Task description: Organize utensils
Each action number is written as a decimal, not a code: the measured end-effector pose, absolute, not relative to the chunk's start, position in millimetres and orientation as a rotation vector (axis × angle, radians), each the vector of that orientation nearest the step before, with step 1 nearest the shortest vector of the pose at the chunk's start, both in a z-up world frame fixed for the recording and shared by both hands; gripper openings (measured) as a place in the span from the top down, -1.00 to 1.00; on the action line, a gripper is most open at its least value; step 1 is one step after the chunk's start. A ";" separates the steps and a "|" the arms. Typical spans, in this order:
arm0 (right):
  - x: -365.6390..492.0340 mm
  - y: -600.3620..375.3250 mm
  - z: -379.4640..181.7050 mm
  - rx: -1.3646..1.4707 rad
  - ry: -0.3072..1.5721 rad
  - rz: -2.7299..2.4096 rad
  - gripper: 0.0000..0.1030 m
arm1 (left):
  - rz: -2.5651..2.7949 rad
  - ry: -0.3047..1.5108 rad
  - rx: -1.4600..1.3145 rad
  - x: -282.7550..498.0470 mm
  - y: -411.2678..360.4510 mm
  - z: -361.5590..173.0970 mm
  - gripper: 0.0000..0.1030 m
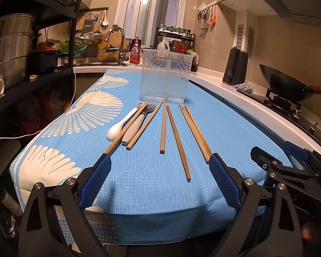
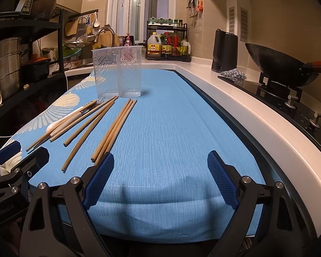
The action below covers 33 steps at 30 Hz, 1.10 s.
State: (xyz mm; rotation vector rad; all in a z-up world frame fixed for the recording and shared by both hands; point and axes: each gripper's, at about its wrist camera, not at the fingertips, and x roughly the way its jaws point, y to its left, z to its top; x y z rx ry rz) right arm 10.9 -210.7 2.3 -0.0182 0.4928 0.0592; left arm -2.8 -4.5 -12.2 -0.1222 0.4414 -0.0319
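Observation:
Several wooden chopsticks (image 1: pixel 177 141) lie fanned out on the blue cloth (image 1: pixel 143 184), with a white ceramic spoon (image 1: pixel 122 126) and a white-handled fork (image 1: pixel 139 122) at their left. Beyond them stands a clear plastic utensil holder (image 1: pixel 164 77) with two compartments, empty. My left gripper (image 1: pixel 159 162) hovers open near the chopsticks' near ends, nothing between its fingers. In the right wrist view the chopsticks (image 2: pixel 111 130), spoon (image 2: pixel 60 124) and holder (image 2: pixel 117 72) sit to the left. My right gripper (image 2: pixel 160 160) is open over bare cloth (image 2: pixel 182 128), right of the chopsticks.
A white counter edge (image 2: pixel 246 107) runs along the right, with a black hob and wok (image 2: pixel 282 66) and a black kettle (image 2: pixel 224 51). A spice rack (image 2: pixel 169 42) and sink tap (image 2: pixel 104 32) stand at the back. Black shelves with pots (image 1: pixel 10 49) are on the left.

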 end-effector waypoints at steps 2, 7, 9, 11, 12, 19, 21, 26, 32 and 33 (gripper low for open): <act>10.4 -210.0 1.6 -0.018 0.491 0.059 -0.68 | -0.029 0.439 -0.124 -3.5 -3.3 -11.9 -0.74; 8.3 -208.3 2.6 -0.028 0.483 0.065 -0.68 | -0.021 0.442 -0.128 -2.9 -2.9 -11.9 -0.74; 7.8 -208.5 3.3 -0.029 0.480 0.062 -0.68 | -0.020 0.441 -0.128 -2.9 -2.6 -11.9 -0.74; 8.0 -209.2 3.6 -0.028 0.481 0.060 -0.68 | -0.023 0.440 -0.127 -2.9 -2.5 -11.9 -0.74; 8.3 -209.6 3.8 -0.028 0.481 0.060 -0.68 | -0.023 0.441 -0.126 -2.7 -2.7 -12.0 -0.74; 7.5 -208.5 3.7 -0.037 0.476 0.063 -0.68 | -0.024 0.435 -0.129 -3.4 -1.6 -11.0 -0.74; 7.0 -207.9 4.0 -0.041 0.471 0.062 -0.68 | -0.025 0.435 -0.129 -3.3 -1.3 -11.3 -0.74; 6.3 -206.3 4.2 -0.044 0.469 0.063 -0.65 | -0.028 0.431 -0.125 -4.0 -1.2 -11.4 -0.74; 5.8 -206.1 4.2 -0.046 0.468 0.062 -0.64 | -0.030 0.429 -0.125 -4.4 -1.0 -11.5 -0.74; 5.9 -206.1 4.3 -0.046 0.468 0.062 -0.64 | -0.029 0.429 -0.125 -4.4 -1.3 -11.4 -0.74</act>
